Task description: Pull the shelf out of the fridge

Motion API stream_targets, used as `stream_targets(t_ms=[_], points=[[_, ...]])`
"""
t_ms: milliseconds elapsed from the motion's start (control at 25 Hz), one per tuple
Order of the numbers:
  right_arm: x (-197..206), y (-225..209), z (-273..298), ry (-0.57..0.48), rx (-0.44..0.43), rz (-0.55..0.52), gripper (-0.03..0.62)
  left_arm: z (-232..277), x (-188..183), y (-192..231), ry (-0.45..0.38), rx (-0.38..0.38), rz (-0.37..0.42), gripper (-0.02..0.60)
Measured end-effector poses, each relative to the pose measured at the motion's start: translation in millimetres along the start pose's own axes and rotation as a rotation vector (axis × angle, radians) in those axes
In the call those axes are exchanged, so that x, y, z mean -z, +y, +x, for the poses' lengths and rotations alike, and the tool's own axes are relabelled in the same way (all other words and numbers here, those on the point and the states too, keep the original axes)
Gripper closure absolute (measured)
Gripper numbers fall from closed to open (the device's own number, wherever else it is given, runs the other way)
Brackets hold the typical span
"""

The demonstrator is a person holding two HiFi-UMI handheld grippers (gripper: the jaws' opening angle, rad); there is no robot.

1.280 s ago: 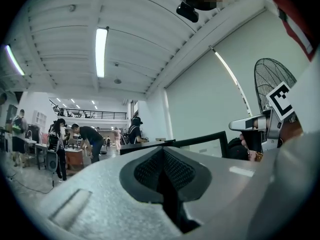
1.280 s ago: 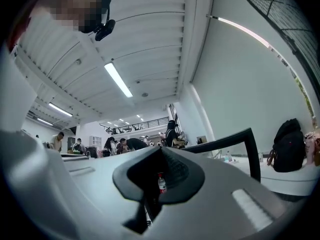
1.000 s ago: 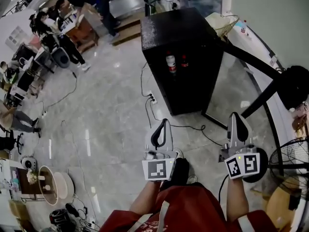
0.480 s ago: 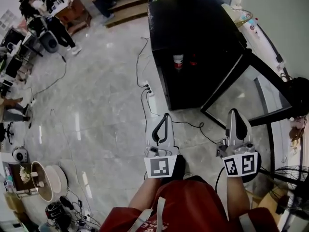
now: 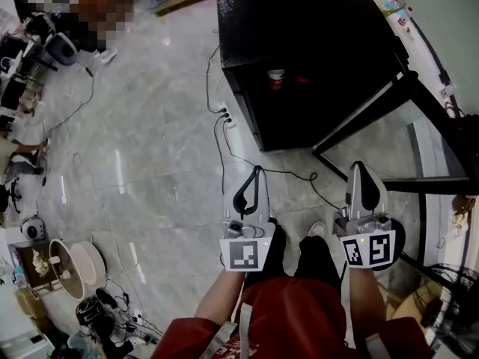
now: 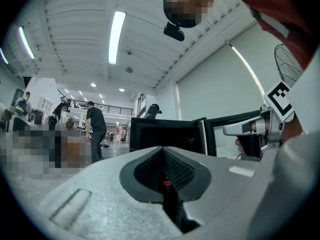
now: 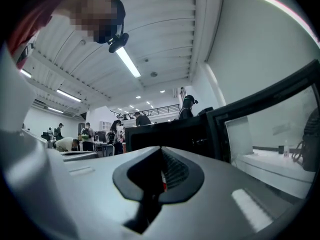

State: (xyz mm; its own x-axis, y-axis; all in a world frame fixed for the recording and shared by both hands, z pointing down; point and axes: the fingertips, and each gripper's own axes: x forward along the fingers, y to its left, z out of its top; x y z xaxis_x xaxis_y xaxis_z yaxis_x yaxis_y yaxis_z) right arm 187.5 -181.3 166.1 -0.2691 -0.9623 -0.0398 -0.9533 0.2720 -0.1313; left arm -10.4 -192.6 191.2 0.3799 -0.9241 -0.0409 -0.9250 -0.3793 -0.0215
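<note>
- Straight ahead of both grippers, well apart across bare floor: the fridge (image 5: 314,36), black, with its door (image 5: 374,114) swung open on the right side.
- The shelf itself is lost in the dark interior. My guess is that it's the level carrying the bottle (image 5: 277,78) and the red-capped one beside it.
- Its long edge would run left-right across the opening, so the pull comes straight back toward the person.
- Left gripper (image 5: 253,189): jaws closed together with nothing between them, nose aimed at the opening.
- Right gripper (image 5: 361,185): jaws also closed and empty, lined up more with the open door than with the cavity.
- Pose: both are held low and side by side at waist level, pointing forward, forearms tucked in.
- Neither is in reach and they're roughly equally far. The left looks better lined up with the shelf front, and the jaws must part before any grab.
</note>
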Motion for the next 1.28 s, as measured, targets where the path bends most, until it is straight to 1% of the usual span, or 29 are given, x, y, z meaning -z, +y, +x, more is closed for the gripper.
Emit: stream_targets(t_ms=[120, 240, 400, 480, 600, 760, 880, 1040, 1280], points=[[17.6, -18.5, 0.7, 0.014, -0.028, 0.007, 0.594, 5.4, 10.0, -18.3, -0.002, -0.015, 0.010, 0.583], [47.5, -37.7, 2.0, 0.036, -0.082, 0.001, 0.594, 11.1, 32.0, -35.9, 0.019, -0.062, 0.019, 0.581], [85.4, -61.0, -0.1, 0.072, -0.159, -0.004, 0.594, 14.8, 54.0, -58.5, 0.016, -0.123, 0.039, 0.581], [119.0, -74.4, 1.0, 0.092, -0.180, 0.012, 0.594, 17.3, 81.7, -69.6, 0.028, -0.143, 0.042, 0.581], [172.5, -85.5, 5.6, 0.107, -0.192, 0.037, 0.594, 21.1, 131.6, -80.1, 0.056, -0.143, 0.062, 0.581], [218.8, -77.5, 12.3, 0.111, -0.190, 0.024, 0.594, 19.3, 178.3, -69.3, 0.064, -0.129, 0.064, 0.581], [253.7, -70.0, 15.4, 0.105, -0.170, 0.015, 0.594, 16.2, 211.3, -53.8, 0.040, -0.113, 0.073, 0.581], [312.0, -58.9, 24.5, 0.100, -0.148, 0.000, 0.594, 8.0, 275.4, -35.7, 0.047, -0.102, 0.067, 0.581], [401.6, -52.3, 47.5, 0.090, -0.137, -0.024, 0.594, 9.2, 356.4, -13.8, 0.002, -0.114, 0.051, 0.581]])
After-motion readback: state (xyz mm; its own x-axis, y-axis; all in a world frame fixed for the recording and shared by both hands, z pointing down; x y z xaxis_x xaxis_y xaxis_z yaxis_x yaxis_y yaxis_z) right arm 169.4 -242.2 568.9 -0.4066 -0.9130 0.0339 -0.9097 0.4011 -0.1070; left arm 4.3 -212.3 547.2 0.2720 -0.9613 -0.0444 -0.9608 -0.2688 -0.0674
